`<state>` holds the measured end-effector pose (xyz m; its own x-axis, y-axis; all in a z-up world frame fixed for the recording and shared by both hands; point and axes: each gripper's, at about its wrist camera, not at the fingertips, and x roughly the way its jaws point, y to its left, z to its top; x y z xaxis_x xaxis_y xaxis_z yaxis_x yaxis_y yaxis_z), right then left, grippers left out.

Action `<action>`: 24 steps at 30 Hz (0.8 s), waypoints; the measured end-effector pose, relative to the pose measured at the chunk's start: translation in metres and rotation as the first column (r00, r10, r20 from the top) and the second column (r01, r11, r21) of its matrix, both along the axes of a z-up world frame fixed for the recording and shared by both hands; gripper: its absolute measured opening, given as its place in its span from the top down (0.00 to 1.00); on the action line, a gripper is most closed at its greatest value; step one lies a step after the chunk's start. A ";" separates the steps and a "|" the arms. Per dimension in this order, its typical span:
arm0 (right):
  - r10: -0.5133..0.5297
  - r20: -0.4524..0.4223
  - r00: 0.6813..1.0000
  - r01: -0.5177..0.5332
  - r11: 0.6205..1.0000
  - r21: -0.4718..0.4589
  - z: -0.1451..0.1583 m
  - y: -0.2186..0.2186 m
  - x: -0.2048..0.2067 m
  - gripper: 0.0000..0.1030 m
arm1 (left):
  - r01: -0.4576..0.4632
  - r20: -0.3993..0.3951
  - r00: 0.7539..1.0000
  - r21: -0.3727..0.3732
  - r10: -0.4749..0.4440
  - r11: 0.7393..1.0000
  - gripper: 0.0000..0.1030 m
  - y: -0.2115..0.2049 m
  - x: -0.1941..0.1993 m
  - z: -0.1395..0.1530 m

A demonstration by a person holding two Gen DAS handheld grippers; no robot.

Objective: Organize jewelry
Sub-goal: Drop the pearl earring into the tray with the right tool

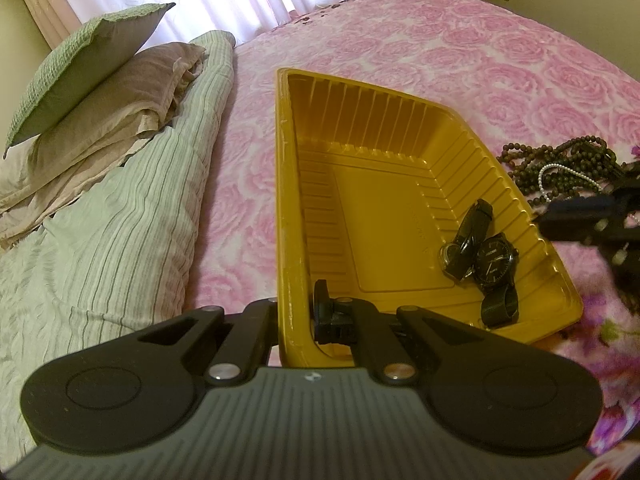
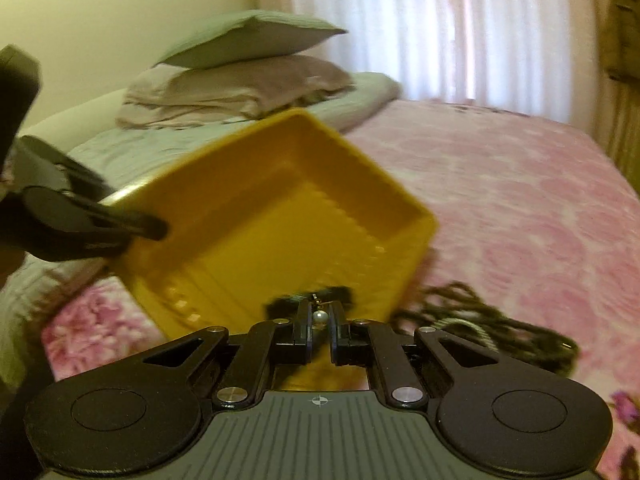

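Note:
A yellow plastic tray [image 1: 384, 208] lies on the pink bedspread. My left gripper [image 1: 294, 312] is shut on the tray's near left rim. Two black watches [image 1: 480, 256] lie in its right corner. A pile of dark bead necklaces [image 1: 560, 164] with a thin white bead strand lies right of the tray. My right gripper [image 2: 320, 316] is shut on a small pearl earring [image 2: 319, 315] above the tray's near edge [image 2: 280, 208]. It shows blurred at the right in the left wrist view [image 1: 592, 216]. The bead pile [image 2: 480, 320] lies to its right.
Stacked pillows [image 1: 92, 80] and a striped green quilt [image 1: 120, 220] lie left of the tray. A curtained window [image 2: 440, 28] stands behind the bed. Pink bedspread [image 1: 460, 52] stretches beyond the tray.

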<state>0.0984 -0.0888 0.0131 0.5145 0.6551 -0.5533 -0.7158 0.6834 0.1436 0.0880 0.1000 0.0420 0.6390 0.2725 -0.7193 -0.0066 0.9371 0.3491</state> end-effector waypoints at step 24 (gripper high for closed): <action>0.031 -0.062 0.998 -0.027 0.998 0.054 -0.006 0.004 0.003 0.73 | -0.002 0.001 1.000 -0.009 0.002 1.000 0.98 0.001 0.000 -0.002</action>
